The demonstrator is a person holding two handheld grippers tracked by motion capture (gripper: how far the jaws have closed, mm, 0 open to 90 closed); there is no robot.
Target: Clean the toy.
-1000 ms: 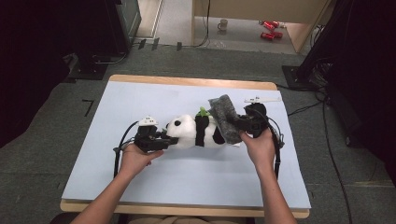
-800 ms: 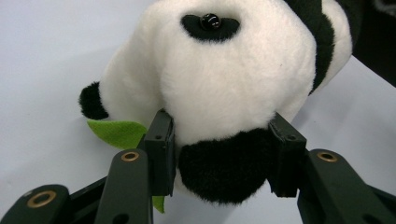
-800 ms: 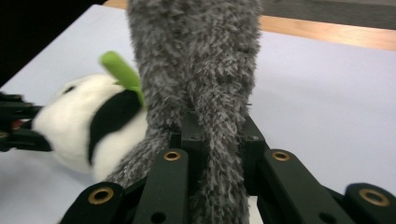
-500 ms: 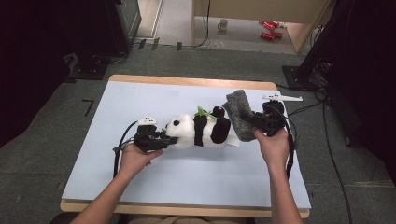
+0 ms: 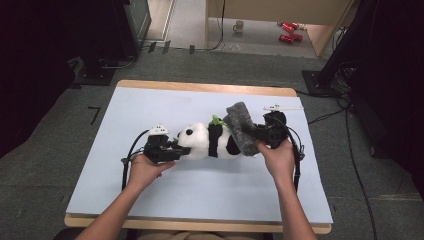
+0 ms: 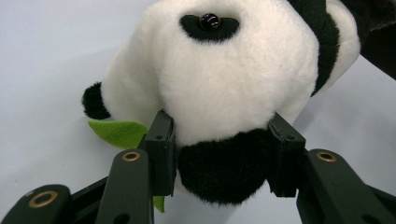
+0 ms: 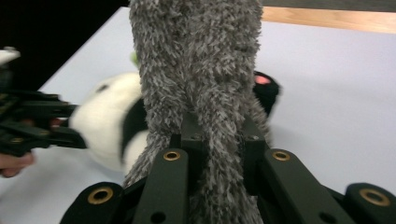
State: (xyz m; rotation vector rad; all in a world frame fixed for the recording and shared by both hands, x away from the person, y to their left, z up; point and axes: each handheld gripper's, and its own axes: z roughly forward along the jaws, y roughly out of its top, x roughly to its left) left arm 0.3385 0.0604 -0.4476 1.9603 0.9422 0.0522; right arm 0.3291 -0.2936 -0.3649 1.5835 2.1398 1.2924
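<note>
Fingers (image 6: 161, 140) of the left gripper (image 5: 172, 149) are clamping the plush panda (image 5: 210, 142) by its head, one pad pressing into each side of the white and black fur, as the left gripper view is showing. Fingers (image 7: 187, 135) of the right gripper (image 5: 257, 135) are pinching a fold of the grey fuzzy cloth (image 5: 241, 127), which is rising upright between the jaws in the right gripper view. Nearest the person, two forearms are entering from the table's (image 5: 150, 195) near edge. Farther in, the panda is lying on its side at mid-table, its head pointing toward the left gripper. A green felt leaf (image 6: 116, 133) is lying beside the head. The cloth is draping over the panda's hind end, touching it. Beyond the right gripper, a small white strip (image 5: 283, 107) is resting near the far edge.
</note>
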